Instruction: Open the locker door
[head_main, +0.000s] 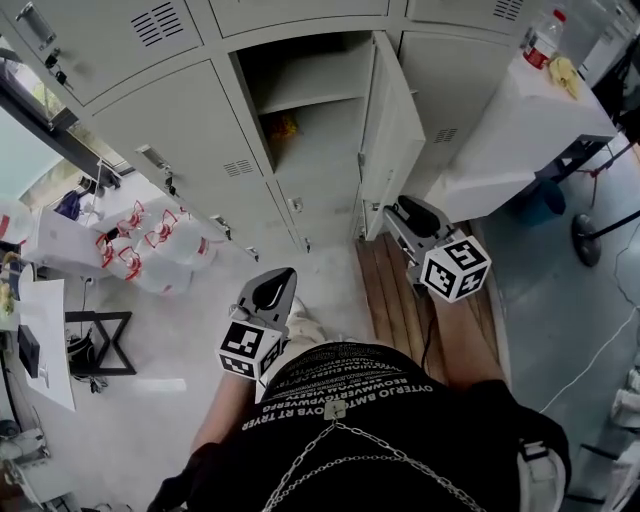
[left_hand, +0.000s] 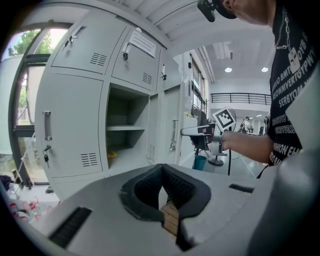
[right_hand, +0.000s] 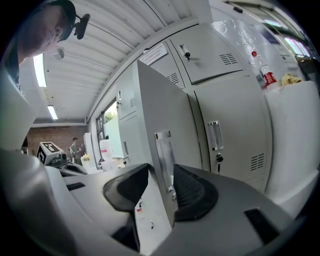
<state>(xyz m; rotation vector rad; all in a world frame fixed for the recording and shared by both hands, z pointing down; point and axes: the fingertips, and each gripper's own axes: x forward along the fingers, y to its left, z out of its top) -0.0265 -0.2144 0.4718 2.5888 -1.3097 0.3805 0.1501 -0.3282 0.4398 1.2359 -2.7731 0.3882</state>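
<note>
One grey locker stands open, its door swung out to the right, and something small and yellow lies inside. My right gripper is at the door's free edge. In the right gripper view the door and its metal handle run between the jaws of the right gripper, which are open; the left pad is clear of the panel. My left gripper hangs lower left, away from the lockers. The left gripper is shut on nothing.
More shut lockers surround the open one. A white-covered table with a bottle stands to the right. Packs of water bottles sit on the floor at the left. A wooden platform lies below the door.
</note>
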